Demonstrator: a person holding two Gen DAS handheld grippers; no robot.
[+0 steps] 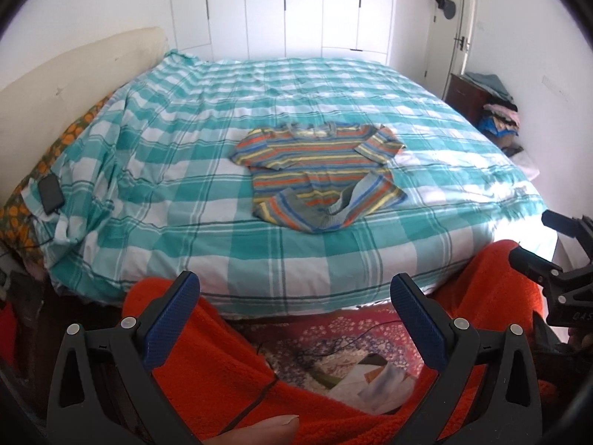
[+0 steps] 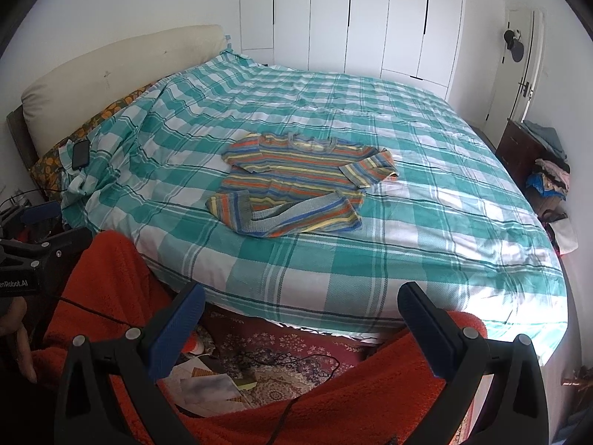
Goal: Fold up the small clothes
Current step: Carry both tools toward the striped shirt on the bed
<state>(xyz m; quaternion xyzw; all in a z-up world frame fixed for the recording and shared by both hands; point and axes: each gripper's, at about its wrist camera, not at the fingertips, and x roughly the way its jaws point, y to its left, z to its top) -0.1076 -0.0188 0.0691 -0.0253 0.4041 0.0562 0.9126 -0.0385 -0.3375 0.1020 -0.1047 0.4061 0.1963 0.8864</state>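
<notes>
A small striped T-shirt (image 1: 318, 170) lies roughly in the middle of the bed (image 1: 259, 259), on a teal-and-white checked cover, with its neck toward the far side and its hem toward the camera. Both short sleeves are spread out to the sides, and the bottom hem is turned up in a rumpled fold so that part of the inside shows; the right wrist view (image 2: 296, 185) shows the same folded-over lower edge. The left hand-held gripper (image 1: 294, 319) is held low at the near edge of the bed, above the person's orange-clad lap (image 1: 229, 352), with its two blue-padded fingers (image 1: 170, 326) spread wide apart and nothing between them. The right hand-held gripper (image 2: 302, 333) sits in the same manner beside it, jaws wide apart and empty, well apart from the shirt. A dark phone (image 1: 50, 194) rests on the cover near the cream headboard (image 1: 74, 85) at the left side of the bed. Beyond the bed stand white wardrobe doors (image 1: 285, 7), and a pile of clothes (image 1: 500, 118) sits on the floor by a dark wooden cabinet (image 1: 467, 92) at the right. A patterned red rug (image 1: 333, 337) with a thin black cable across it shows between the person's knees.
</notes>
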